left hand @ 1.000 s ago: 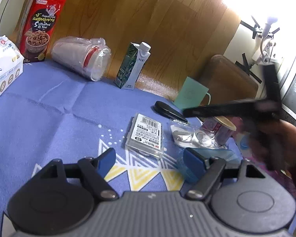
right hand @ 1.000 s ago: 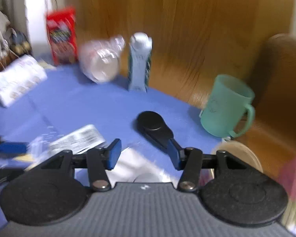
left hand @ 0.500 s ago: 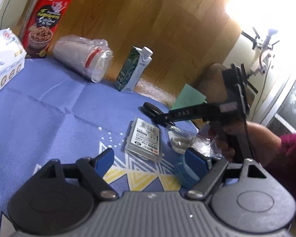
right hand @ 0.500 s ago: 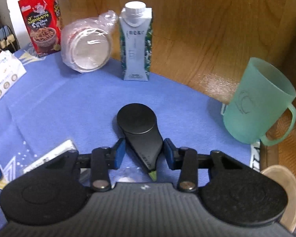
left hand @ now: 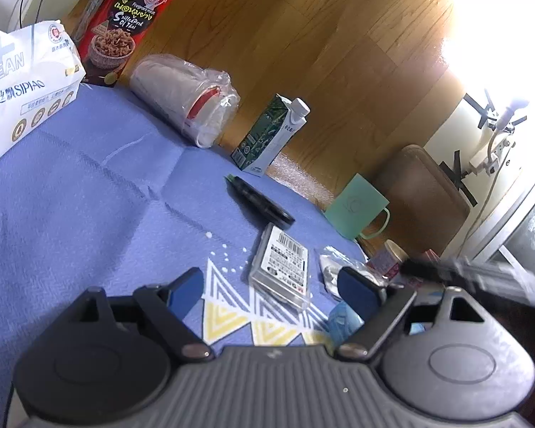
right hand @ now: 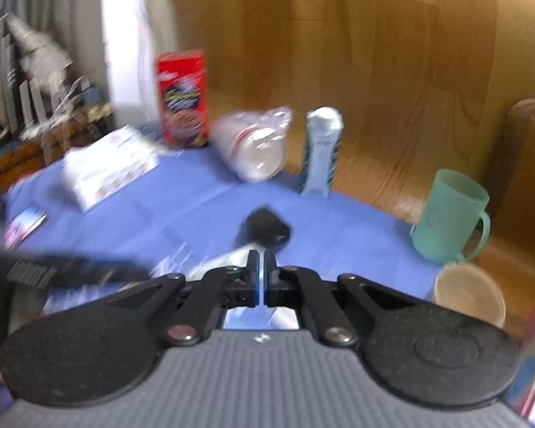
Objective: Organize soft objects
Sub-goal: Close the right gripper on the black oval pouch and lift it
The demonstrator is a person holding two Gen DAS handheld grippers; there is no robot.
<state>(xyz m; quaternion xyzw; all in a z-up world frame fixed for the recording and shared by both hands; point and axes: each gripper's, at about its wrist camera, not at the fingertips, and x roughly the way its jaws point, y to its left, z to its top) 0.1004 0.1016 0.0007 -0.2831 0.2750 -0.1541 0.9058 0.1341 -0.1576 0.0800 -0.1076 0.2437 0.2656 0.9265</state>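
My left gripper (left hand: 271, 287) is open and empty, low over the blue cloth (left hand: 89, 207). Just ahead of it lies a clear flat box with a barcode label (left hand: 283, 262), and beside that a crumpled clear plastic bag (left hand: 333, 267). A white tissue pack (left hand: 21, 82) lies at the far left. My right gripper (right hand: 261, 267) has its jaws together with nothing seen between them; the view is blurred. A black flat tool (right hand: 265, 230) lies just beyond its tips; it also shows in the left wrist view (left hand: 258, 201).
At the back stand a red snack box (left hand: 128, 25), a bagged stack of cups lying on its side (left hand: 185, 98) and a green-and-white carton (left hand: 271, 135). A green mug (right hand: 449, 215) and a small tub (right hand: 469, 294) stand at the right, by the table edge.
My right gripper has shut and pulled back from the black tool, which has turned on the cloth. My left gripper has swung a little left and stayed open.
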